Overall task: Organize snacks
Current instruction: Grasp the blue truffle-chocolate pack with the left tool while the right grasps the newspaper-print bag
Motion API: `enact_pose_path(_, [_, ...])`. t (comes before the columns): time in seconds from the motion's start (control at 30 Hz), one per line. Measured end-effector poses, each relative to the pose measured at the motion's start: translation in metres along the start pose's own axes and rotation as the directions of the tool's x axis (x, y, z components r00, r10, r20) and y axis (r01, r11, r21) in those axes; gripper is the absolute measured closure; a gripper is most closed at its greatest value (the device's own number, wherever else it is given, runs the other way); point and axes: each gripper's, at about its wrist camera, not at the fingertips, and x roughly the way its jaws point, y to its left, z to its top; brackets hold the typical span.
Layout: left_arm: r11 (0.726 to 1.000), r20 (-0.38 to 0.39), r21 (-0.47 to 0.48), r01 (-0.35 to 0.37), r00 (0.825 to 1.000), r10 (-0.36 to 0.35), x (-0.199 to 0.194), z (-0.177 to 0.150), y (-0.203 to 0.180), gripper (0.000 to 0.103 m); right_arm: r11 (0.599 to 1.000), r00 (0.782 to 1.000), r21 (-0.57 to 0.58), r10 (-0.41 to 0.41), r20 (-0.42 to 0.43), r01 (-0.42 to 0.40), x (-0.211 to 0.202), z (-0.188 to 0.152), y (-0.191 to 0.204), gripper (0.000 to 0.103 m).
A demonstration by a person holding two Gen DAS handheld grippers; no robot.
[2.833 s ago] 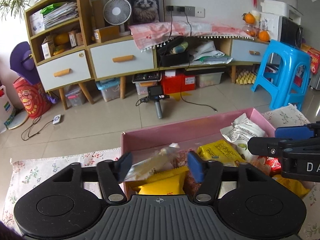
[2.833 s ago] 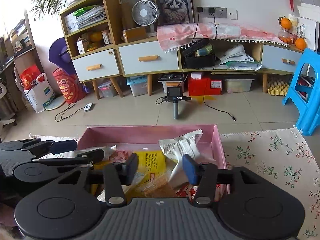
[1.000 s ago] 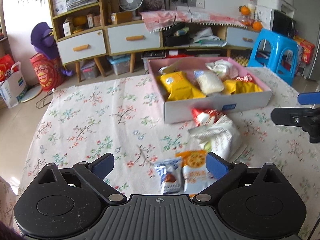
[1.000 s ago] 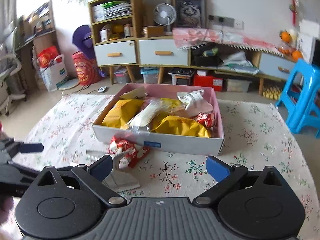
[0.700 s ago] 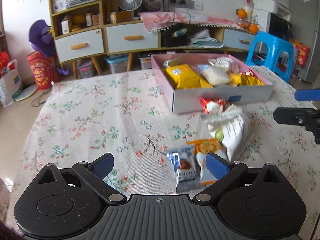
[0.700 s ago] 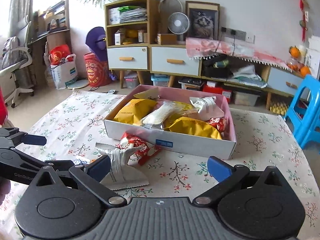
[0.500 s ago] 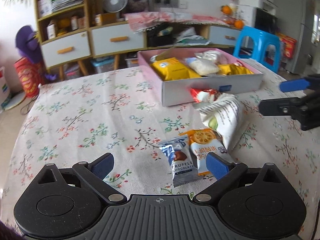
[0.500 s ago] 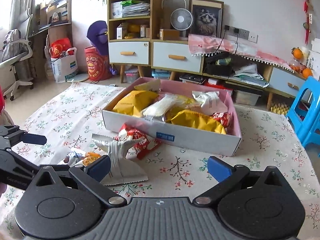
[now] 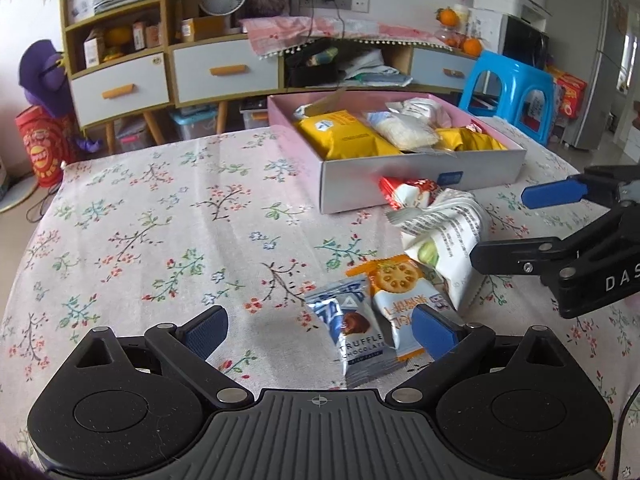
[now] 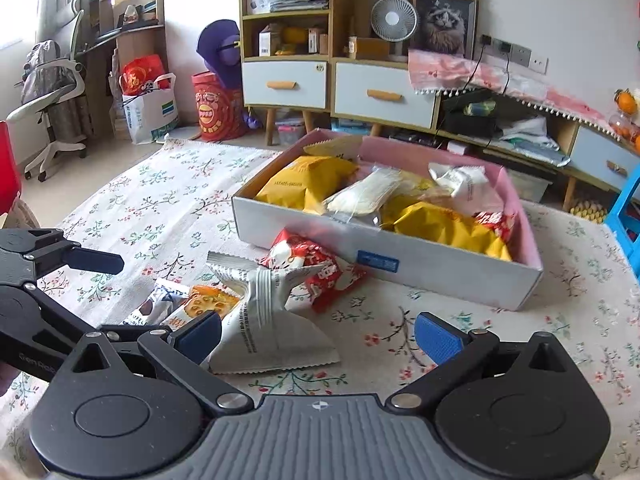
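tablecloth (image 9: 160, 216): woven cloth, matt, slightly ribbed, floral print
box (image 10: 440, 272): matt cardboard, white outside, pink inside
truffle pack (image 9: 356, 332): glossy plastic film, crinkled
cracker pack (image 9: 400, 296): shiny film too
white bag (image 10: 268, 320): silvery foil look, crimped edges
left gripper (image 9: 320, 328): matt black plastic, ribbed grey body, blue textured pads, metal pivots
stool (image 9: 508, 92): smooth glossy blue plastic

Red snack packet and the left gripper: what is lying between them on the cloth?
In the left wrist view, between the red snack packet and the left gripper lie the white pouch, cracker packet and truffle chocolate packet.
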Motion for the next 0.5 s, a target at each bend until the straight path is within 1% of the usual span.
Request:
enact_pose_path(0.17, [0.999,-0.013,-0.053,-0.005,1.0,0.005,0.002,0.0,0.009,0.005,1.0,1.0,0.007,0.007,0.002,-0.007,0.007,0.004,0.004,0.009])
enact_pose_path(0.27, [0.997,-0.013,-0.075,-0.018,1.0,0.017,0.001,0.001,0.013,0.005,1.0,1.0,0.014,0.026,0.001,-0.026,0.011,0.006,0.005,0.015])
enact_pose_path(0.33, [0.996,-0.011,-0.082,-0.025,1.0,0.024,-0.001,0.0,0.014,0.006,0.999,0.999,0.008,0.046,-0.012,-0.046,0.014,0.007,0.007,0.027])
enact_pose_path(0.37, [0.996,-0.011,-0.083,-0.03,1.0,0.029,-0.001,0.0,0.015,0.008,0.999,0.998,0.006,0.054,-0.02,-0.054,0.016,0.006,0.008,0.031])
enact_pose_path(0.4, [0.996,-0.014,-0.083,-0.035,0.999,0.033,-0.001,0.0,0.015,0.01,0.998,0.998,0.007,0.062,-0.025,-0.062,0.017,0.006,0.008,0.039])
enact_pose_path(0.43, [0.996,-0.019,-0.083,-0.039,0.999,0.037,0.0,0.0,0.015,0.011,0.998,0.997,0.011,0.069,-0.031,-0.069,0.018,0.005,0.009,0.045])
enact_pose_path(0.5, [0.995,-0.032,-0.083,-0.049,0.998,0.047,0.002,-0.001,0.016,0.02,0.996,0.995,0.021,0.09,-0.034,-0.09,0.018,0.004,0.01,0.053])
